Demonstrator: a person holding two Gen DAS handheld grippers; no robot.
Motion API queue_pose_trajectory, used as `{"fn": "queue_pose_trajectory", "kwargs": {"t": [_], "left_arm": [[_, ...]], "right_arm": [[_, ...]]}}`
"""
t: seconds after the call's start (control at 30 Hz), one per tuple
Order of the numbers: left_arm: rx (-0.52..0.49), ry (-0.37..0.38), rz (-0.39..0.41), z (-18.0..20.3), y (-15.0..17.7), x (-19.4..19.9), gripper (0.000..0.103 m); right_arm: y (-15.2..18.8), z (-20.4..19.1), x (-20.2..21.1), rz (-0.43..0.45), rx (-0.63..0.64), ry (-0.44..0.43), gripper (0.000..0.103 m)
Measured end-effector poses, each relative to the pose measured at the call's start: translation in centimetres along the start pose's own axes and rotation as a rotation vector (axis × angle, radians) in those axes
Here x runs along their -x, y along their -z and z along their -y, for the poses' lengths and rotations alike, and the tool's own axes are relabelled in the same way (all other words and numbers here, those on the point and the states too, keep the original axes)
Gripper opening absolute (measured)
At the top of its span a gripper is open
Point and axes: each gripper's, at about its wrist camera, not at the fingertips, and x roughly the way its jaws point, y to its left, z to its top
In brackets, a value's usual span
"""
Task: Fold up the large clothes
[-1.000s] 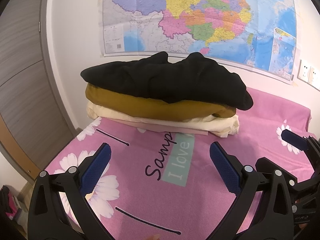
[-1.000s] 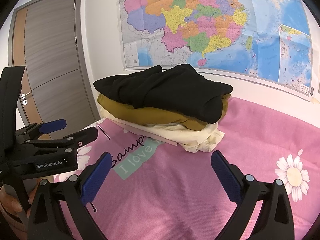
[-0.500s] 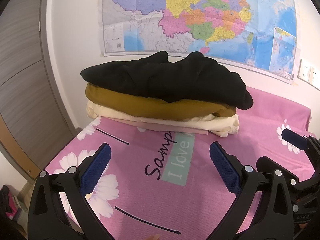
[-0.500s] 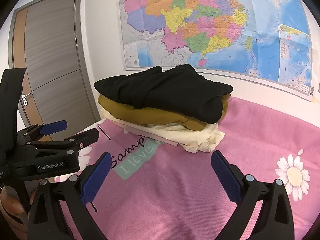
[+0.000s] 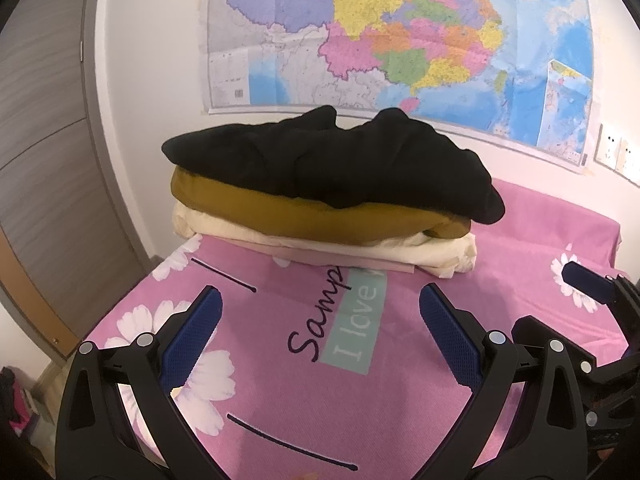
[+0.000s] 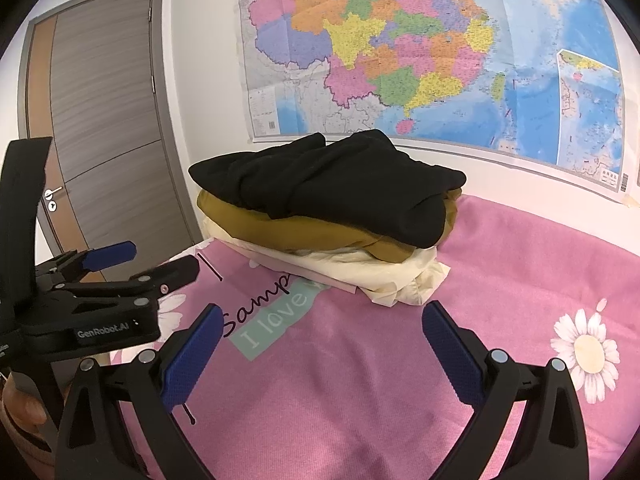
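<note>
- Behind the bed we see a white wall with a large coloured map (image 5: 400, 40) pinned across it, and a grey wood-grain door (image 6: 108, 128) with a silver handle off to the left.
- We look over a pink bedsheet (image 6: 500, 280) printed with white daisies, thin black lines and a teal patch reading "I love".
- At the far side of the bed, close to the wall under the map, sits the stack of folded clothes (image 5: 332, 196).
- We count a black garment (image 5: 340, 160) on top, a mustard-brown one (image 5: 304, 216) beneath it, a cream one (image 5: 440, 252) under that, and a thin pale pink layer (image 5: 344, 260) at the very bottom, touching the sheet.
- The black piece is lumpy and overhangs the right end of the stack; the cream one bulges out at the right corner in the right wrist view.
- Our left gripper (image 5: 320, 336) hovers above the sheet, near the stack but apart from it, its blue-padded fingers spread wide with nothing between them.
- Our right gripper (image 6: 322, 340) is likewise spread wide and empty, pointed at the right half of the stack from above the sheet.
- Each gripper shows at the edge of the other's view: the left one at the left of the right wrist view, bearing a "GenRobot.AI" label, and the right one at the right of the left wrist view.
- A hand (image 6: 24, 408) shows partly at the lower left of the right wrist view, gripping the left tool's handle.
- White wall sockets (image 5: 616, 152) sit to the right of the map.
</note>
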Motion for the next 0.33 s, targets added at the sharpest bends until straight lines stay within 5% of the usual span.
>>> {"fn": "queue_pose_trajectory", "kwargs": {"t": [0.33], "left_arm": [[0.029,-0.007,-0.052,-0.22,0.35,-0.61,0.097]], "right_arm": [[0.16,-0.01,0.11,-0.005,-0.002,0.000,0.097]]}}
